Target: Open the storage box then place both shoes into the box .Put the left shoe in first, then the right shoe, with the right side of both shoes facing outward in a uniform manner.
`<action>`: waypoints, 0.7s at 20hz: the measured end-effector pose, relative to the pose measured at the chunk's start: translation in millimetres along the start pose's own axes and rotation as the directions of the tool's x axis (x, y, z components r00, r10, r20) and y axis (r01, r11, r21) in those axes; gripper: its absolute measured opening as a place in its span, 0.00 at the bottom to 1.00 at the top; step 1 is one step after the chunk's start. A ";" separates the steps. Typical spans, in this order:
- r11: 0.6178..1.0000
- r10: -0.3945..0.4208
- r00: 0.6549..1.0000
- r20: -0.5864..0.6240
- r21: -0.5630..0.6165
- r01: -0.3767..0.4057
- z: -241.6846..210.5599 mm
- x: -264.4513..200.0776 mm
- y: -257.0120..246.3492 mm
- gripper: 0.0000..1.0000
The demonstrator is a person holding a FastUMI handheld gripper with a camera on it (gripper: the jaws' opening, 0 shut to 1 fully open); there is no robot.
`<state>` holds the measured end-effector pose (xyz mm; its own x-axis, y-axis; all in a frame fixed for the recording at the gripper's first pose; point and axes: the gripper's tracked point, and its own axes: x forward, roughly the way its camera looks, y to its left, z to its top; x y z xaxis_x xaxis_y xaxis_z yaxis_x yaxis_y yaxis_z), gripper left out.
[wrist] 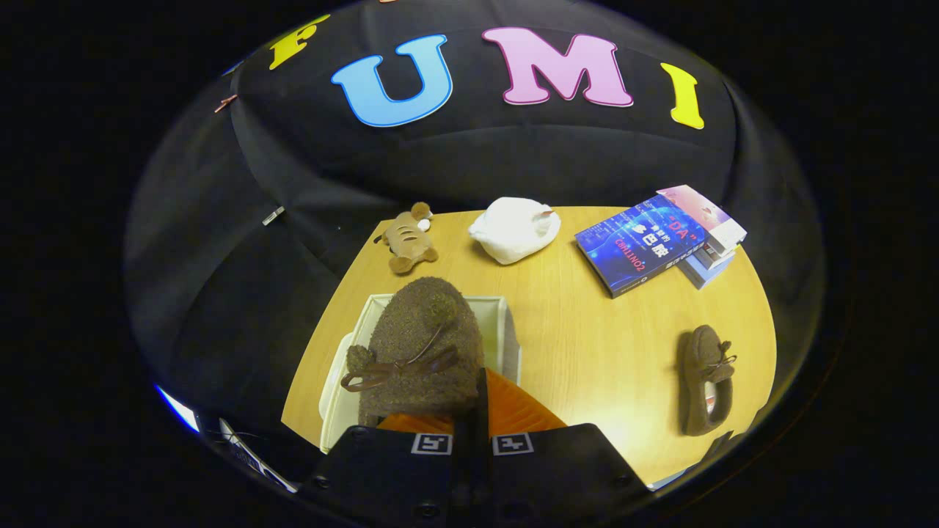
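Farthest left on the table (587,330) I see a small plush toy (408,238), and nearer me the open box (506,323), pale-walled, with the first shoe (422,345) hanging over it. My gripper (480,411) is clenched on that shoe: the orange fingers (524,414) sit nearly together with its heel end pinched between them, though the actual contact is hidden under the shoe's fuzzy upper. The shoe points straight away from me, toe ahead, bow on top, its long axis running along the fingers and along the box. I judge the lowering turns on that line-up: the shoe is above the opening, and it only has to go down, not sideways. I cannot tell how high it hangs above the box floor, nor which side would face outward, since the shoe covers most of the inside. Beyond, mid-table, lies a white crumpled cloth (515,229); right of it a stack of books (660,238). Farthest right, well apart from the box, the second shoe (706,381) lies on the table, waiting.
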<state>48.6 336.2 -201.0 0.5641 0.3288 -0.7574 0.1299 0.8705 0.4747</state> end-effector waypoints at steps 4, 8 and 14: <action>0.998 -0.049 0.997 -0.065 0.041 0.051 -28.6 48.2 21.7 0.05; 0.992 -0.115 0.987 -0.114 0.035 0.120 -57.4 86.0 28.5 0.05; 0.990 -0.127 0.979 -0.156 0.035 0.134 -75.0 108.7 47.0 0.07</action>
<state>54.9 440.3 -294.6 0.4087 0.2683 -0.8724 0.2332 0.8934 0.3840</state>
